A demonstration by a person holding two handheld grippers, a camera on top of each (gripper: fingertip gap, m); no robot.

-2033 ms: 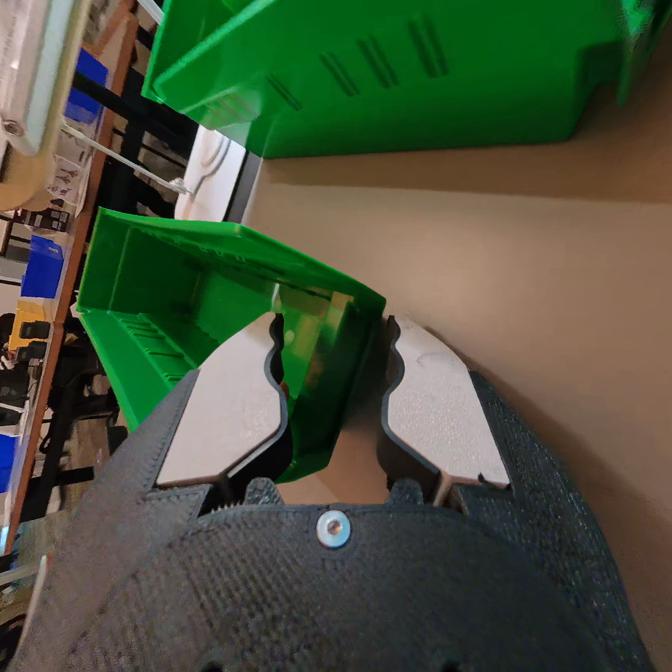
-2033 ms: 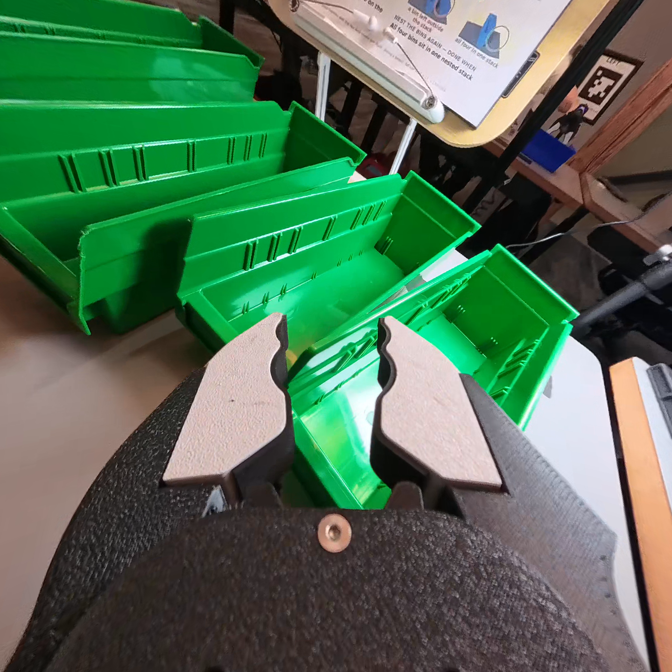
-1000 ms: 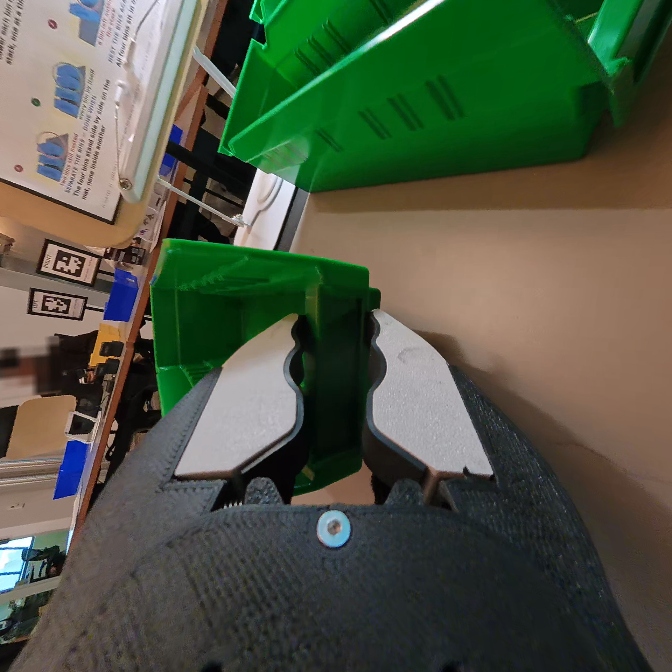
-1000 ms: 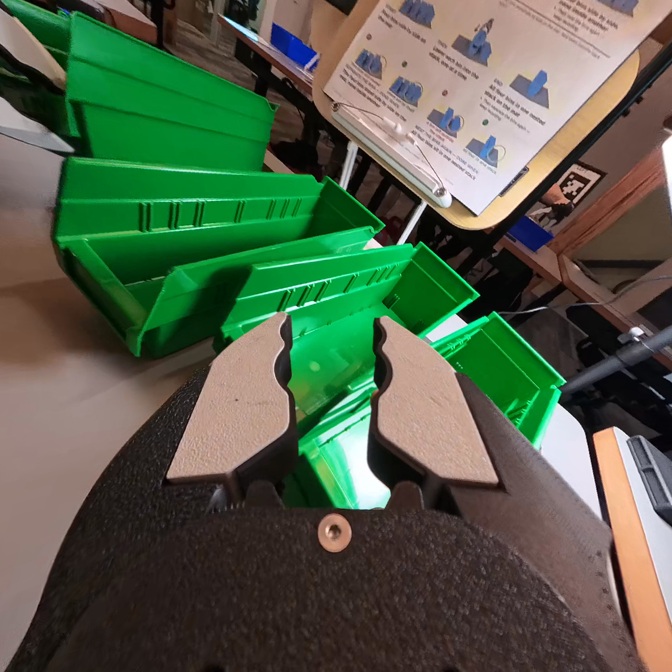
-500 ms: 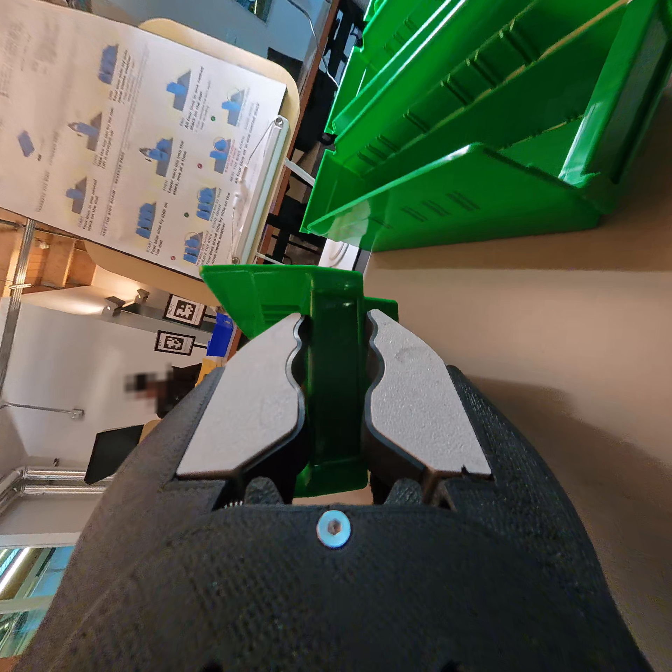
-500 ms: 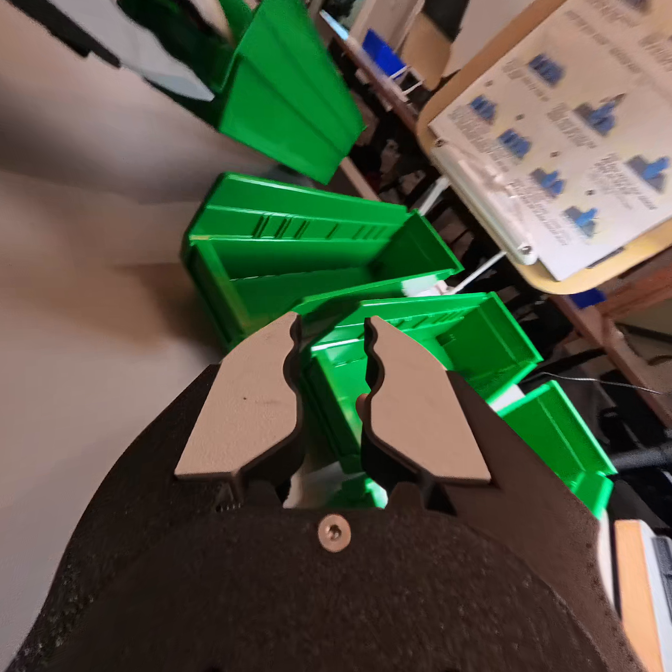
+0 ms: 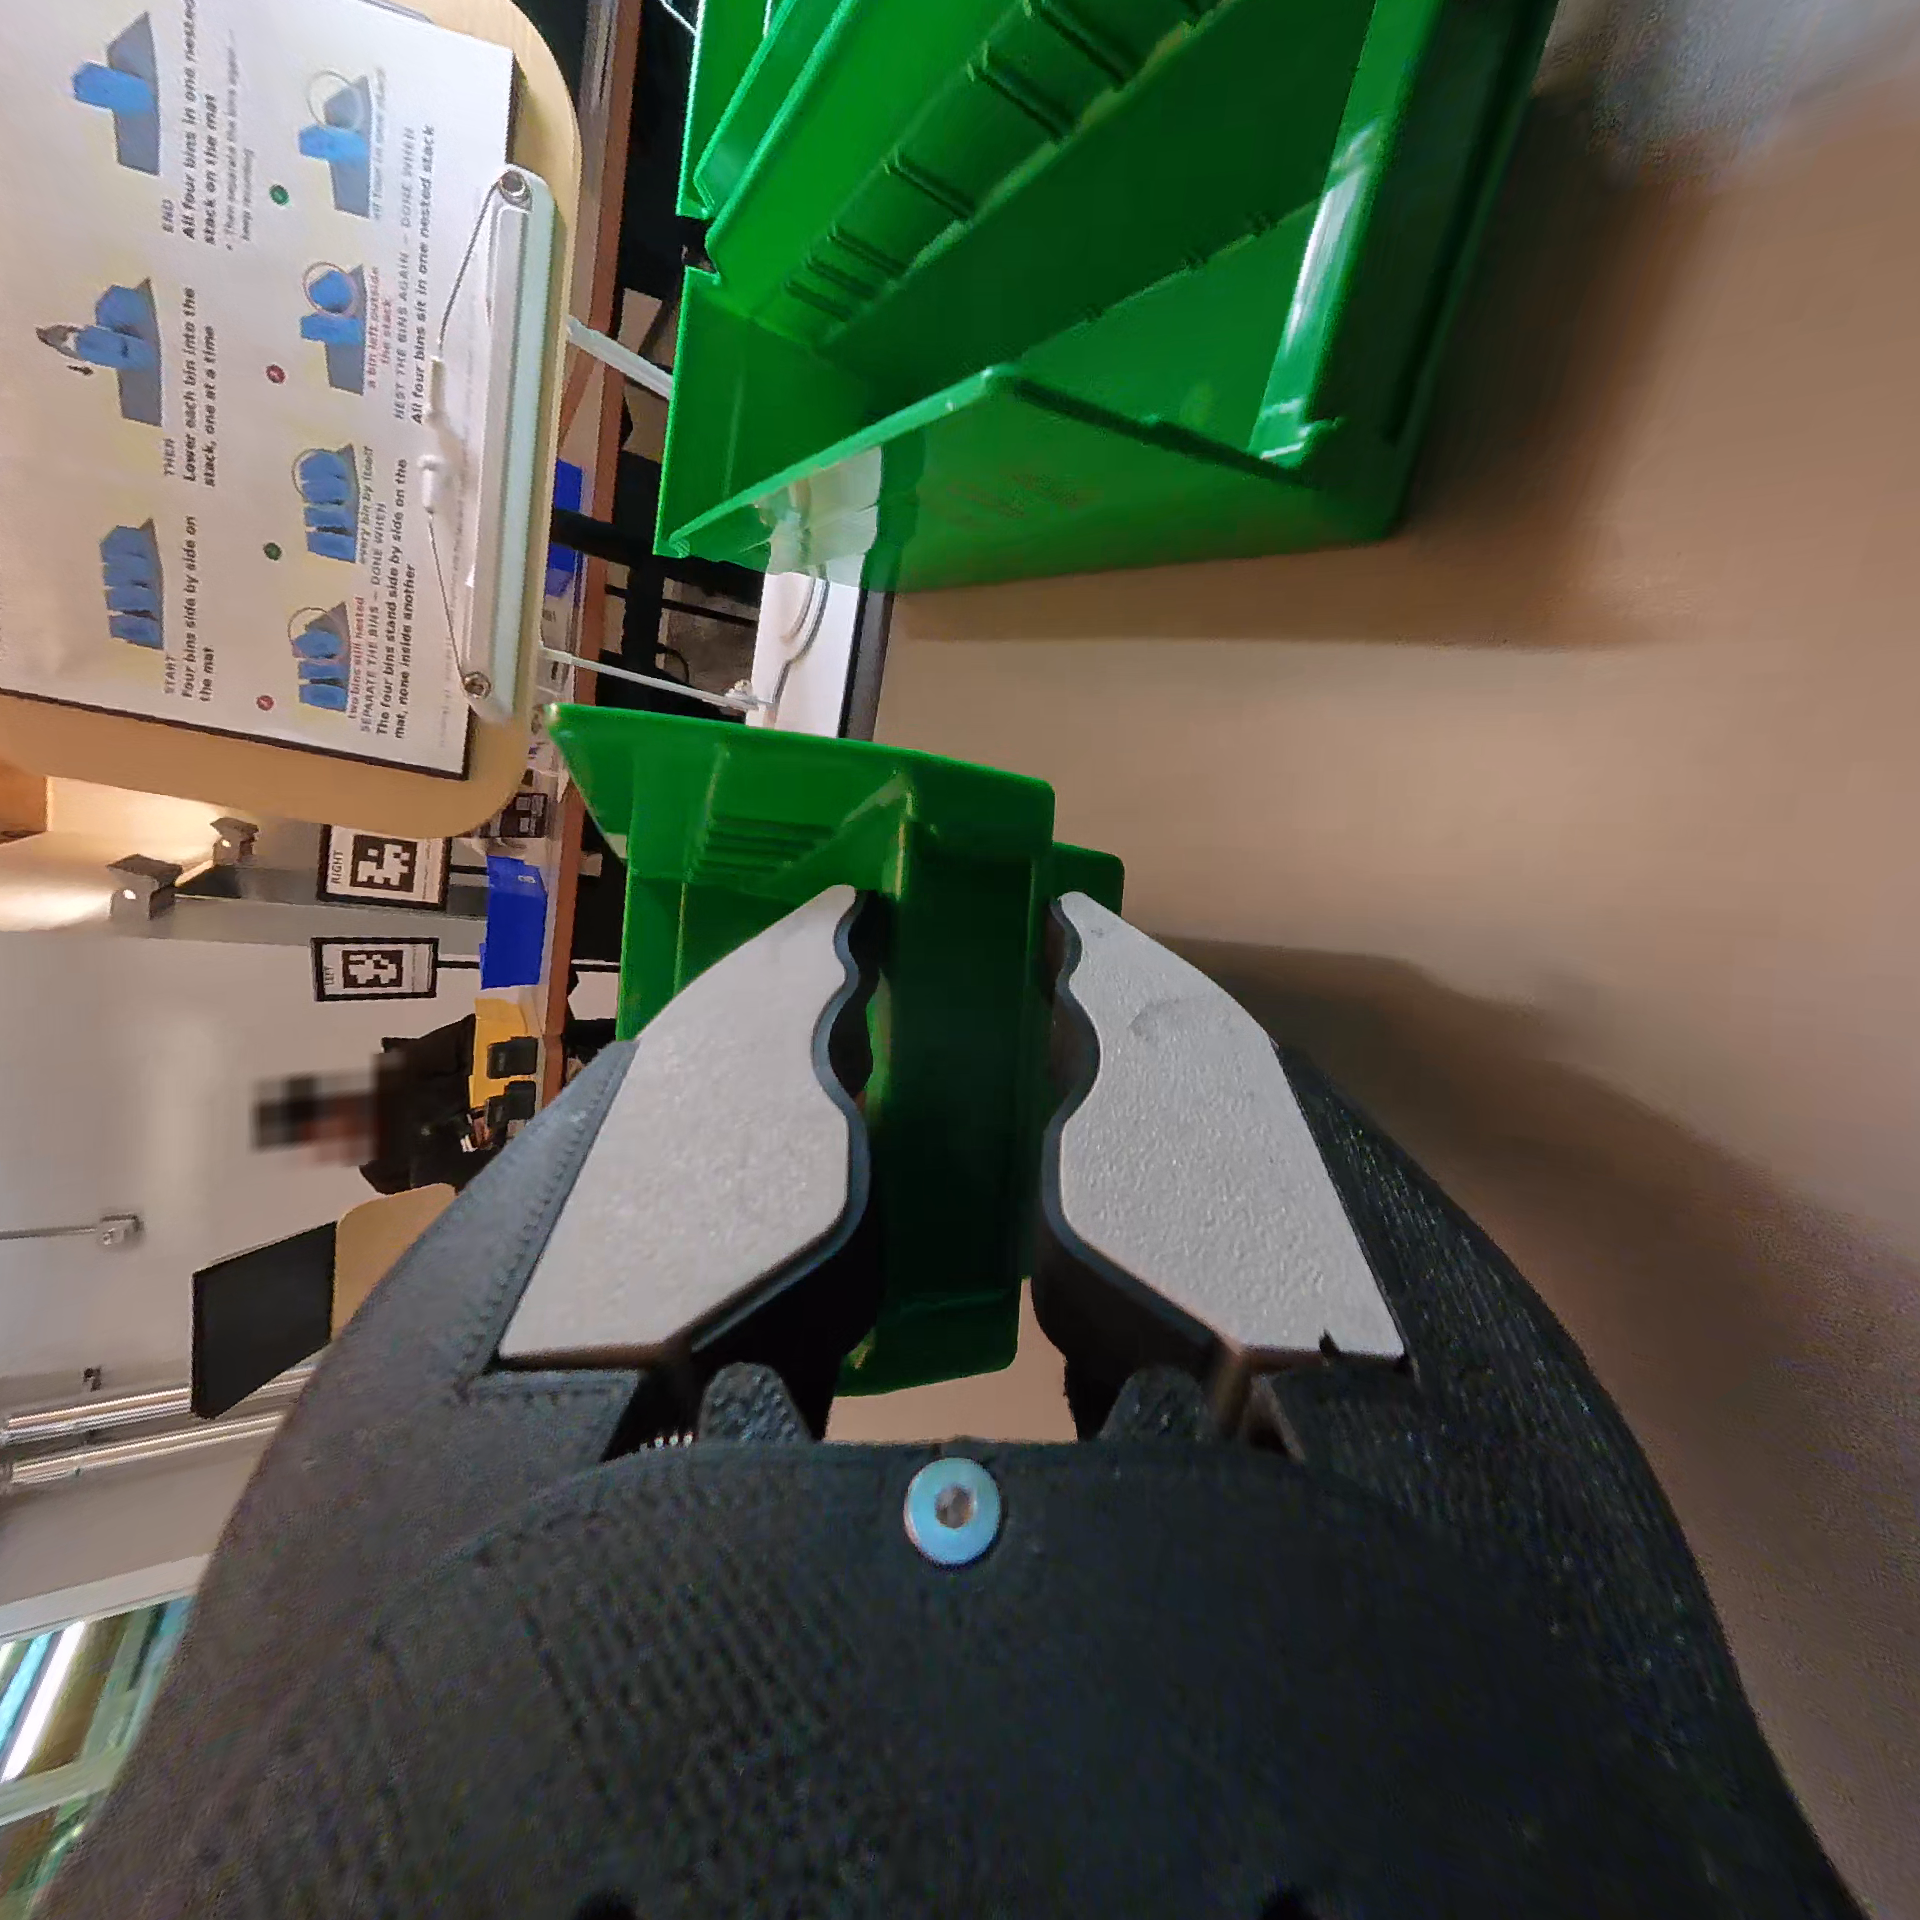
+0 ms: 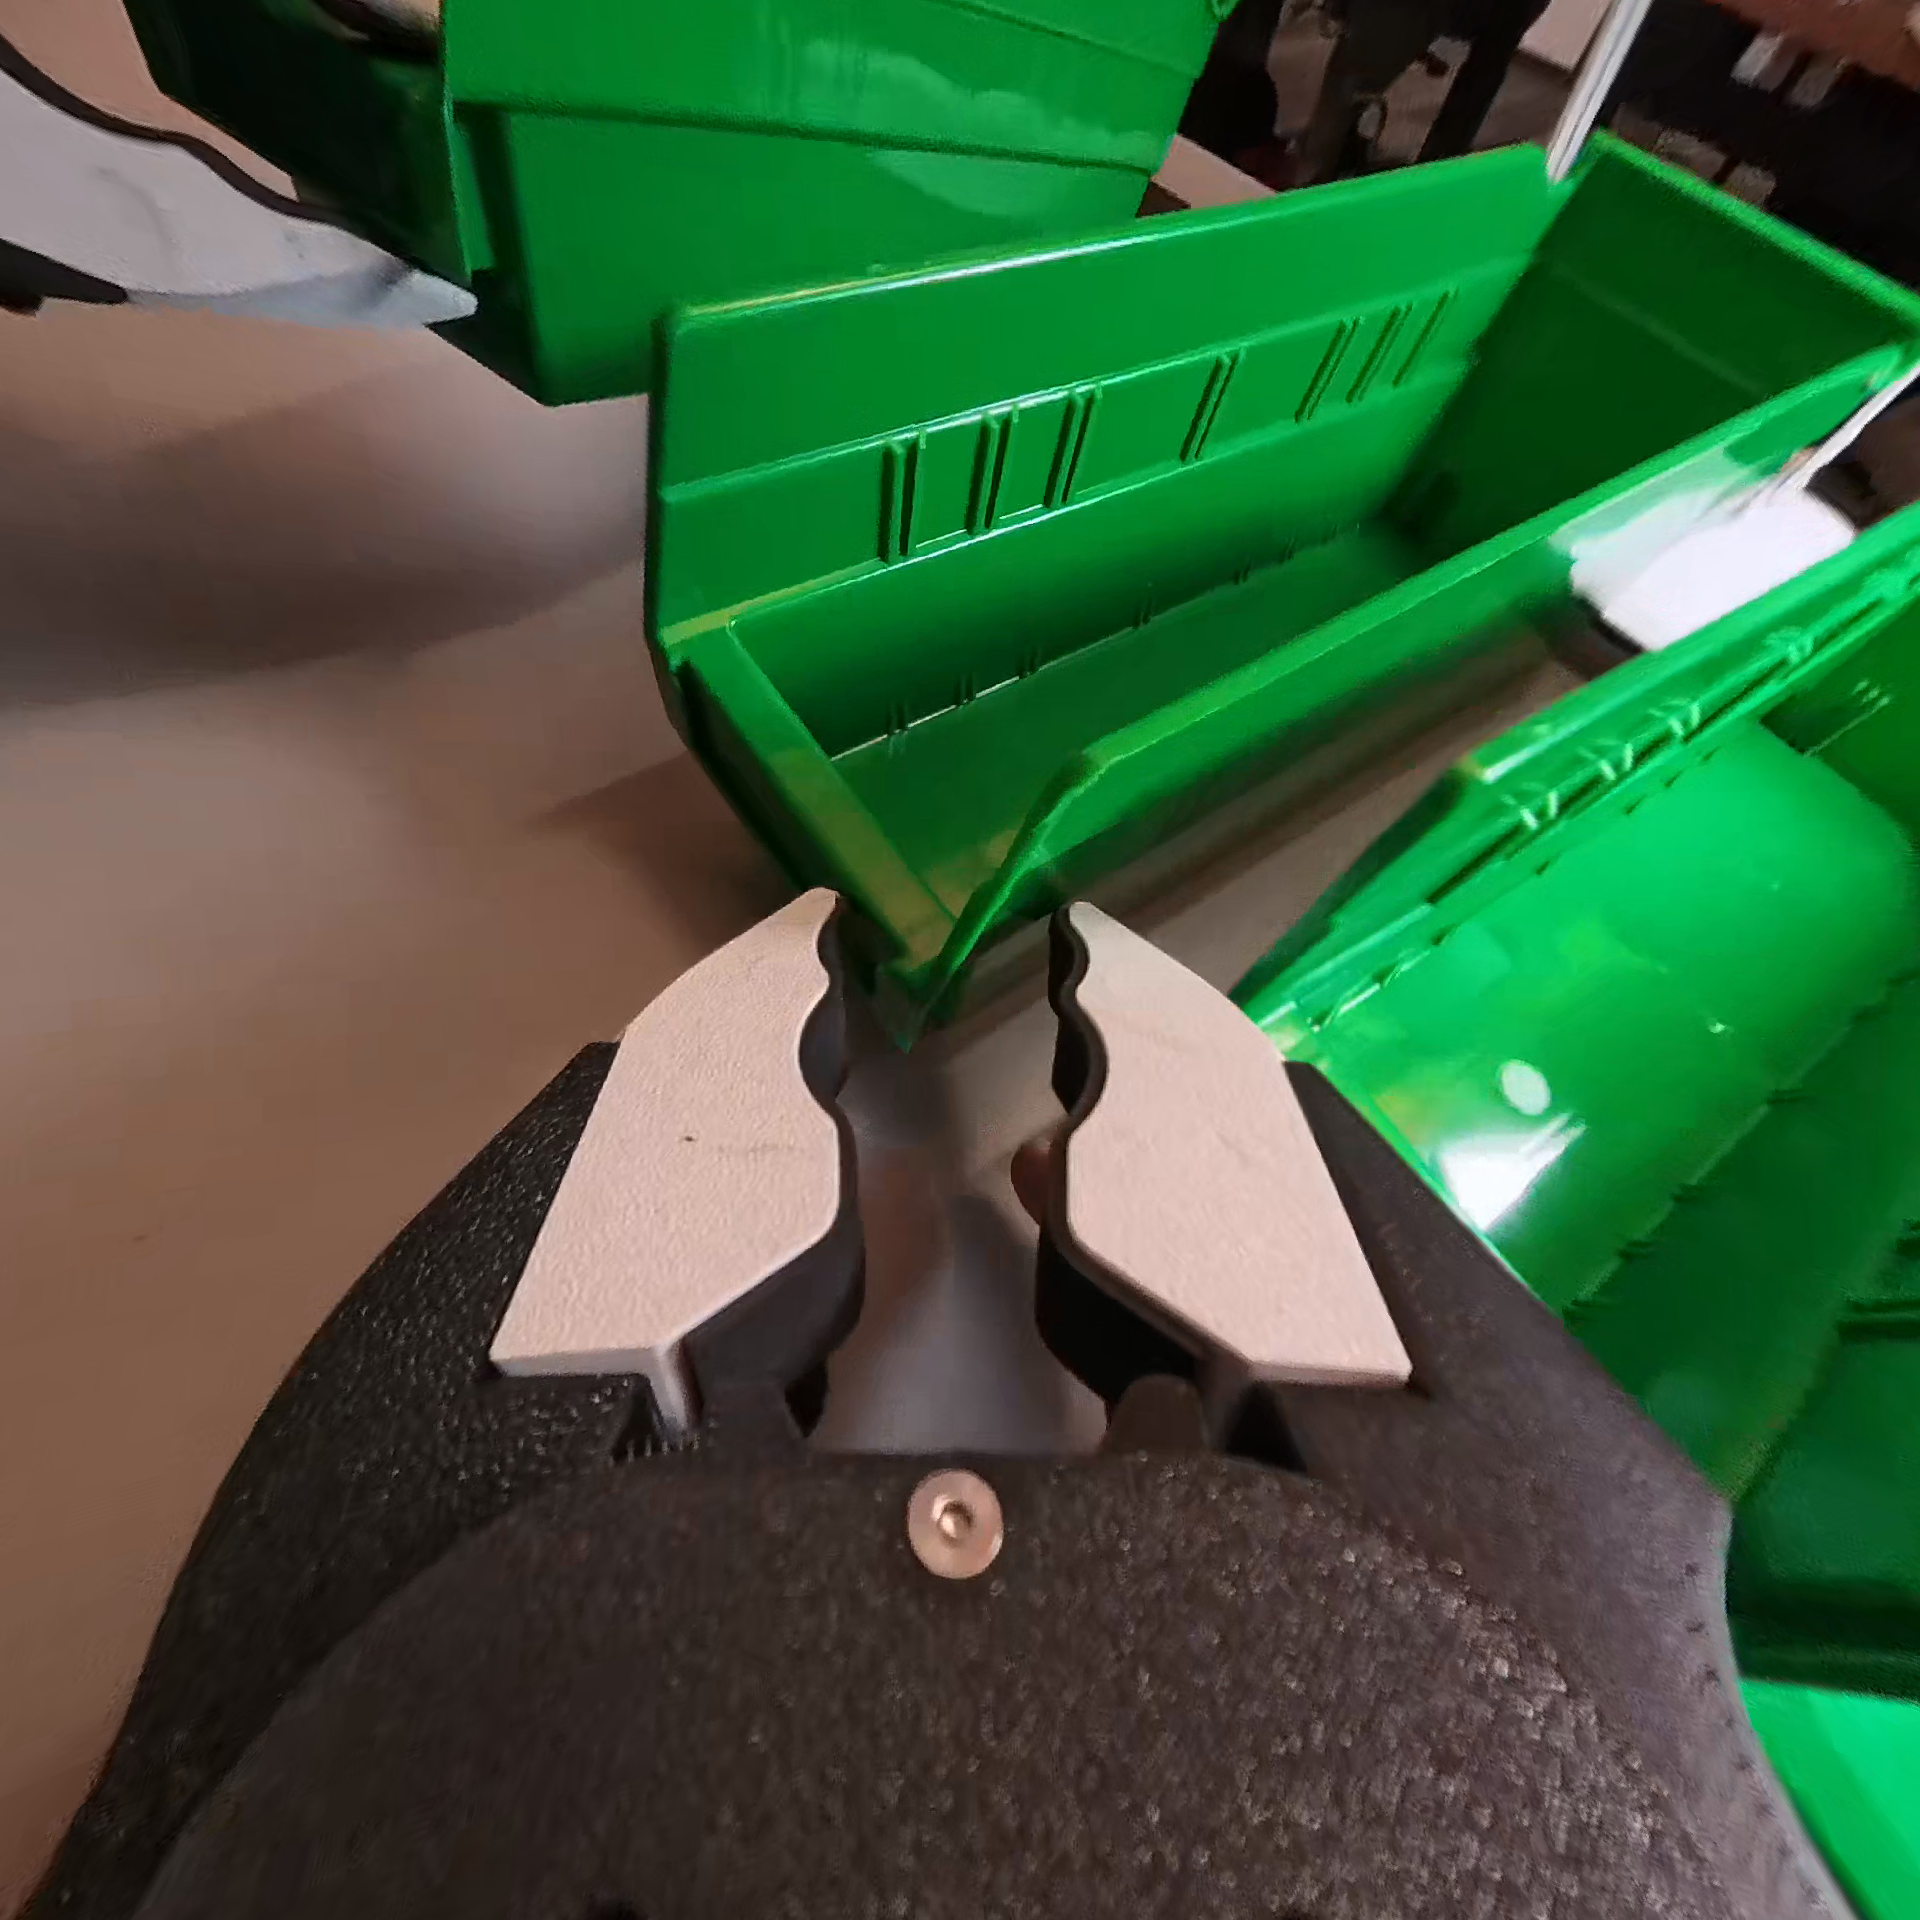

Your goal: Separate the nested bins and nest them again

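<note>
A green bin (image 7: pixel 956 1091) is clamped at its near end wall by the left gripper (image 7: pixel 954 914), its long axis running away from the camera. The right gripper (image 8: pixel 940 925), jaws parted and empty, faces another bin's (image 8: pixel 1143 582) corner on the tan surface (image 8: pixel 260 883)

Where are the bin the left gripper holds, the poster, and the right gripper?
held bin (image 7: pixel 951 1091), left wrist view, on its end wall between the fingers
poster (image 7: pixel 239 343), left wrist view, on the printed sheet
right gripper (image 8: pixel 940 935), right wrist view, midway between its fingertips
</note>
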